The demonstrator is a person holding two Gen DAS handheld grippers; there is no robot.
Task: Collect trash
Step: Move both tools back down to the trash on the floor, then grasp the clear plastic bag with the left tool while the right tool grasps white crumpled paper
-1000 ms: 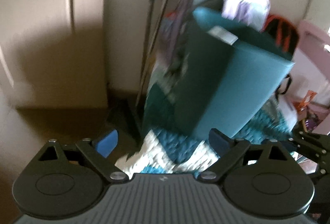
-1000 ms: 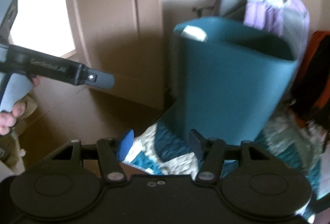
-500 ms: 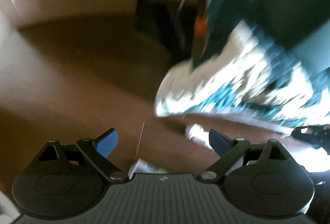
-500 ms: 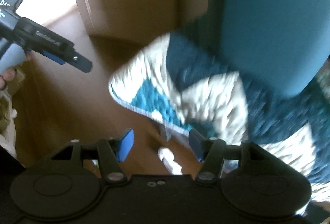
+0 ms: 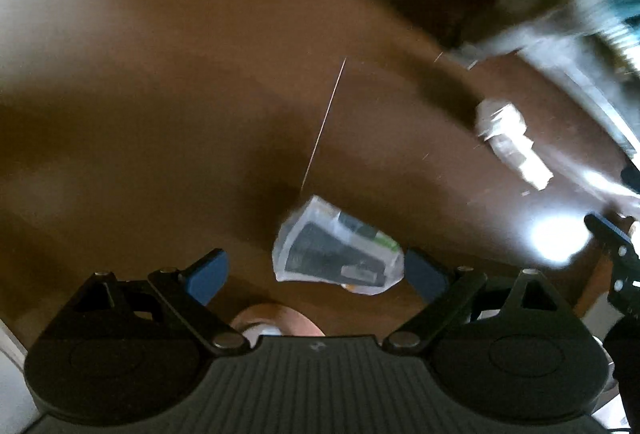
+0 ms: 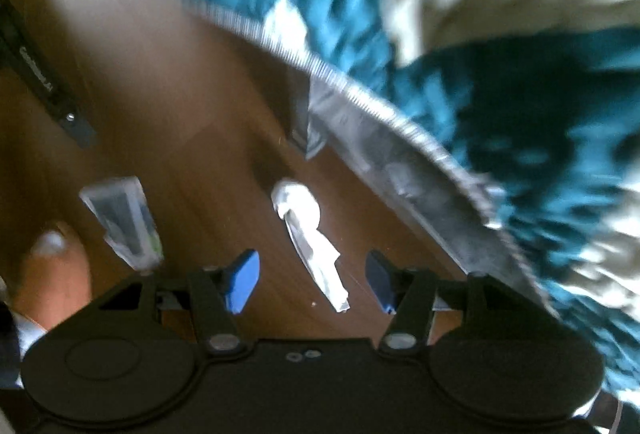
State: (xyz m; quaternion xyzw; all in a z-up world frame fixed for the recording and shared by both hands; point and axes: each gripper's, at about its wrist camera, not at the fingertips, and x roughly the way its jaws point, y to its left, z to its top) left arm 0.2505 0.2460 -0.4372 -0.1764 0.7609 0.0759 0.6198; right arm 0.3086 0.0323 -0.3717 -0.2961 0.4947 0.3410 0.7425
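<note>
Step in hand: both grippers are pointing down at the brown wood floor (image 5: 168, 82), lining up on 2 pieces of trash; judging by the framing, neither piece is being held yet.
Left gripper (image 5: 316, 272): its blue pads are standing spread wide, empty, with the clear printed wrapper (image 5: 336, 250) lying on the floor between them, close to the right pad.
Right gripper (image 6: 314, 280): its pads are also spread apart and empty, bracketing the tail of the crumpled white paper twist (image 6: 308, 234).
Trash location: the wrapper is lying near a bare toe (image 6: 48, 266); the paper twist is lying just beside the edge of the teal-and-white rug (image 6: 480, 74).
Other litter: a silvery foil-like piece (image 6: 312, 122) is poking out at the rug's edge, though blur is making it hard to identify.
Doing it well: centering the wrapper between the left pads looks wise, since it is sitting off to 1 side. For the right, closing across the twist's thicker balled end rather than its thin tail would probably be giving a surer pinch.
Risk: thin film lying flat may be slipping under the pads, so coming down until they are touching the floor seems sensible.
</note>
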